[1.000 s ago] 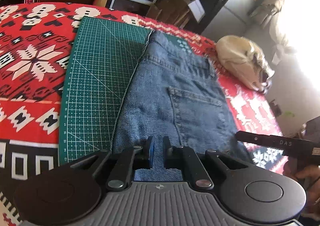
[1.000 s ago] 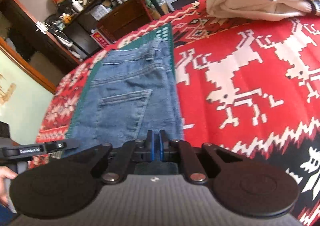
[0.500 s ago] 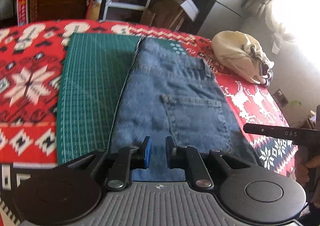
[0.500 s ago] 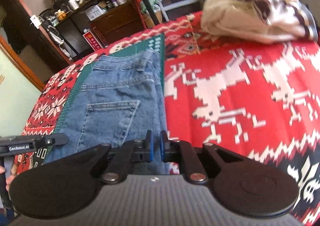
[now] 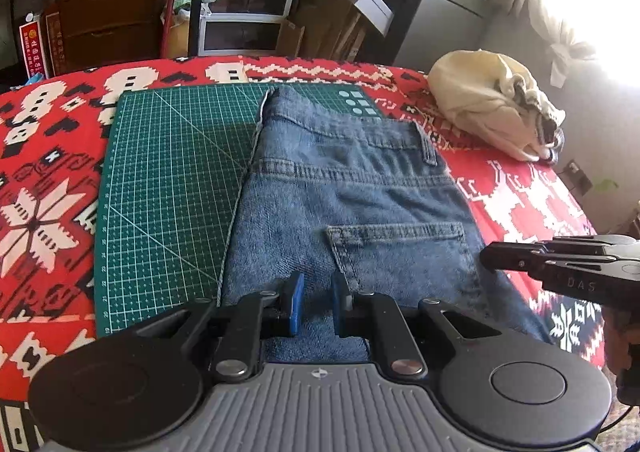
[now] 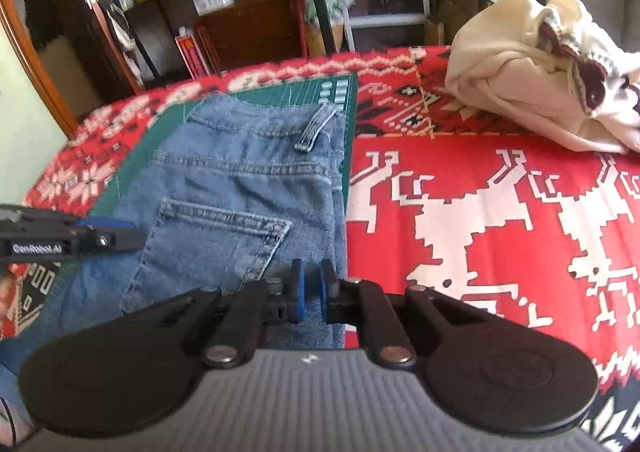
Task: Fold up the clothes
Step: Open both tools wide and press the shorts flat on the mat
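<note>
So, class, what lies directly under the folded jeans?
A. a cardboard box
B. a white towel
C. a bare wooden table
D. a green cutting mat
D: the jeans lie on the green gridded cutting mat, which sits on the red patterned blanket.

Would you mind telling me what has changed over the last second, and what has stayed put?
The left gripper has spread its jaws wider, and the right gripper has parted slightly from nearly shut; neither grips cloth. Both views now take in more of the shelves behind. The folded jeans on the green cutting mat and the cream garment lie as before.
</note>
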The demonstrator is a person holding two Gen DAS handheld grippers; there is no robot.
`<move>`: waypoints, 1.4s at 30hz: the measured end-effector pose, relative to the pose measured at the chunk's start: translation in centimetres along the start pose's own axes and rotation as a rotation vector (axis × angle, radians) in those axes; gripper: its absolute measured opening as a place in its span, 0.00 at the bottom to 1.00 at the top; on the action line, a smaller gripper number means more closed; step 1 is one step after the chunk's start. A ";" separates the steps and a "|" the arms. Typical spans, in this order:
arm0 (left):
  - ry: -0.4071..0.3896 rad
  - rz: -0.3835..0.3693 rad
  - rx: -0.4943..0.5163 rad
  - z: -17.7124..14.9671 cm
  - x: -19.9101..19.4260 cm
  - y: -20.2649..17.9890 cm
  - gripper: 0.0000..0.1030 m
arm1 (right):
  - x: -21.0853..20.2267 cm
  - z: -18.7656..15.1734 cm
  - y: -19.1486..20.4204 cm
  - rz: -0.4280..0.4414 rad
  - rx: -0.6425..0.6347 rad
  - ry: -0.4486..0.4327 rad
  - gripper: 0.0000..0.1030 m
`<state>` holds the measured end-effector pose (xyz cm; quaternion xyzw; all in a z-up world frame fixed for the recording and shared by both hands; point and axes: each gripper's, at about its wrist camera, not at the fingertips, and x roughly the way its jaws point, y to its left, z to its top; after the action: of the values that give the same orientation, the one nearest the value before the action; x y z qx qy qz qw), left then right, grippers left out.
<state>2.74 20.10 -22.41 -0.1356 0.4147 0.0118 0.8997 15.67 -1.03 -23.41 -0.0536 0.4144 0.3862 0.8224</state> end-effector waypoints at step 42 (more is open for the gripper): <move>0.073 0.047 0.067 0.4 -1.2 -2.7 0.32 | -4.1 -2.9 7.2 0.013 -0.166 0.021 0.47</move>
<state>2.58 17.72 -20.64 -0.0959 0.4504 0.0143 0.8875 7.47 0.41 -20.69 -0.1230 0.3898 0.4241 0.8082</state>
